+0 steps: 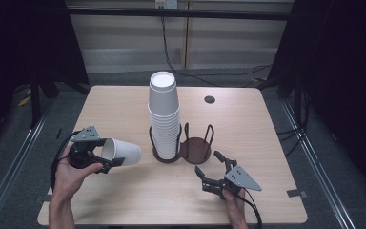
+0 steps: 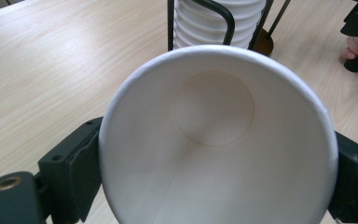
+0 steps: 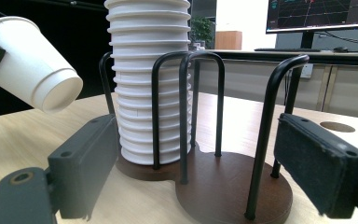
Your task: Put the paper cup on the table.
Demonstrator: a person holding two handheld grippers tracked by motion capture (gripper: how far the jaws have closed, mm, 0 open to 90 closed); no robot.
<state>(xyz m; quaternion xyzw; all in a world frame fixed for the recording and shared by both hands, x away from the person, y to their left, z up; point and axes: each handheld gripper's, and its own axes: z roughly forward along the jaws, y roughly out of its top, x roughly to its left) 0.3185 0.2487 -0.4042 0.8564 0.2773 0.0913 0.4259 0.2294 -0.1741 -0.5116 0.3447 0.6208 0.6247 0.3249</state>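
Cup (image 2: 214, 140) interior faces left claw (image 1: 97, 155) camera; rack (image 3: 223, 186) elsewhere.

A single white paper cup (image 1: 121, 151) is lying on its side in the air above the tabletop (image 1: 124, 109), tilted slightly, its open mouth pointing toward nine o'clock and its closed base toward three o'clock. It is empty, with a clean white inside, a round bottom and a faint seam running down the wall. The left tool (image 1: 97, 155) is gripping it at the rim from both sides. It is sitting near the tall stack of white cups (image 1: 163, 119), at about eight o'clock from it, not touching.
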